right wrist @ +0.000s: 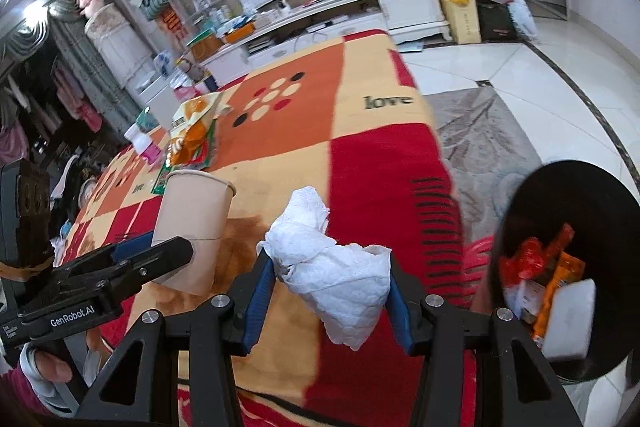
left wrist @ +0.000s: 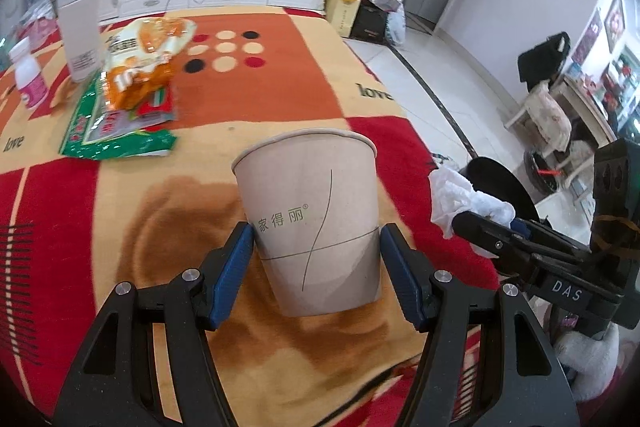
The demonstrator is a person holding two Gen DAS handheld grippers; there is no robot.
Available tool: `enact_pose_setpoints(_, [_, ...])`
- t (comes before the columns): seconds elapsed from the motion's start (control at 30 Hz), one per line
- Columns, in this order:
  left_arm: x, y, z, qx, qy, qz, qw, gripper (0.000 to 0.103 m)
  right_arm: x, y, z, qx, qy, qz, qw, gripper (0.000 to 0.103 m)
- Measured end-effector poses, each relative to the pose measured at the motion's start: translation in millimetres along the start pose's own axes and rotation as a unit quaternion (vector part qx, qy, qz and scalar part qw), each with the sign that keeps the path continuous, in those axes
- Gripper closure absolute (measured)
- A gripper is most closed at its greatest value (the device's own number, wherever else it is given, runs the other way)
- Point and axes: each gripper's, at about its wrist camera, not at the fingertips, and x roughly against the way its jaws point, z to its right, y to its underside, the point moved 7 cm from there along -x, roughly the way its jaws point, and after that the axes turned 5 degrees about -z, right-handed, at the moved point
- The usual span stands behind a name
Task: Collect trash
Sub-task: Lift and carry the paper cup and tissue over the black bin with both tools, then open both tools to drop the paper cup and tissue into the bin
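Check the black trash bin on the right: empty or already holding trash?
Already holding trash. The right wrist view shows the black bin with red and orange wrappers and a white piece inside.

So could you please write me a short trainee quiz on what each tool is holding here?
1. True or false: the left tool grips the beige paper cup.
2. What does the right tool hold?
3. The round black bin sits: A) beside the blanket-covered table, B) on it.

Key: 1 true. 2 a crumpled white tissue. 3 A.
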Motion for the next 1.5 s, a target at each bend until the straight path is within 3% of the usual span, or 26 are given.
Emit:
enact_pose_setpoints(0.93, [-51,-6,117,-0.102,0.048,-0.035,0.993,0.039,62,27,133,-0.113,0.069,0.029,0.991,0.054])
enact_pose_setpoints(1.37, [-80,-17,177,-0.113,0.119,-0.062,0.9844,0.039,72,31,188,-0.156,0.103,0.029,0.982,0.051])
enact_pose_setpoints(1.5, [-88,-18,190,-0.111,0.139,-0.07,0.9816,0.039,77,27,198,-0.162,0.113,0.037,0.98,0.046])
